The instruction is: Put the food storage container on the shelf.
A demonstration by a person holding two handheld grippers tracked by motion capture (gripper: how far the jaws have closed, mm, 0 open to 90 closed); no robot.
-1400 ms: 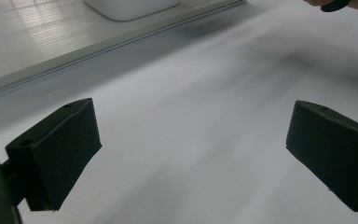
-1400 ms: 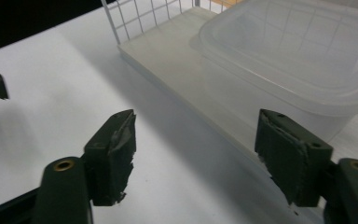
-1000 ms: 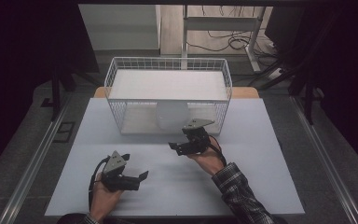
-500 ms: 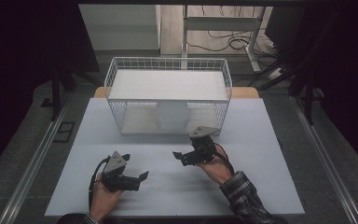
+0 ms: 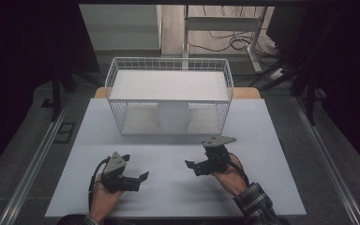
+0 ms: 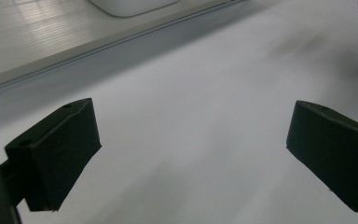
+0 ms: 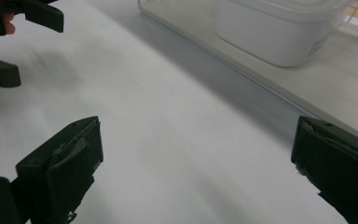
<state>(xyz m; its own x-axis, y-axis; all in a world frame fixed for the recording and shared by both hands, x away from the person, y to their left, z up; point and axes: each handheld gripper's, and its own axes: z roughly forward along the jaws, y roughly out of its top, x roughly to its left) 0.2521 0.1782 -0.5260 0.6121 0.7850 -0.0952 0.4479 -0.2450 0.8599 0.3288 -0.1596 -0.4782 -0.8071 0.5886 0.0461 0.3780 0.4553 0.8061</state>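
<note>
no text, label, brand, number or sign can be read anywhere in these views. the surfaces in sight are plain and unmarked.

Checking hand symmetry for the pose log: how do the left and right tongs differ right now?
The left tongs sit nearer the table's front edge; the right tongs sit closer to the wire basket. The left point right, the right point left. Both are open, empty, over bare table.
</note>
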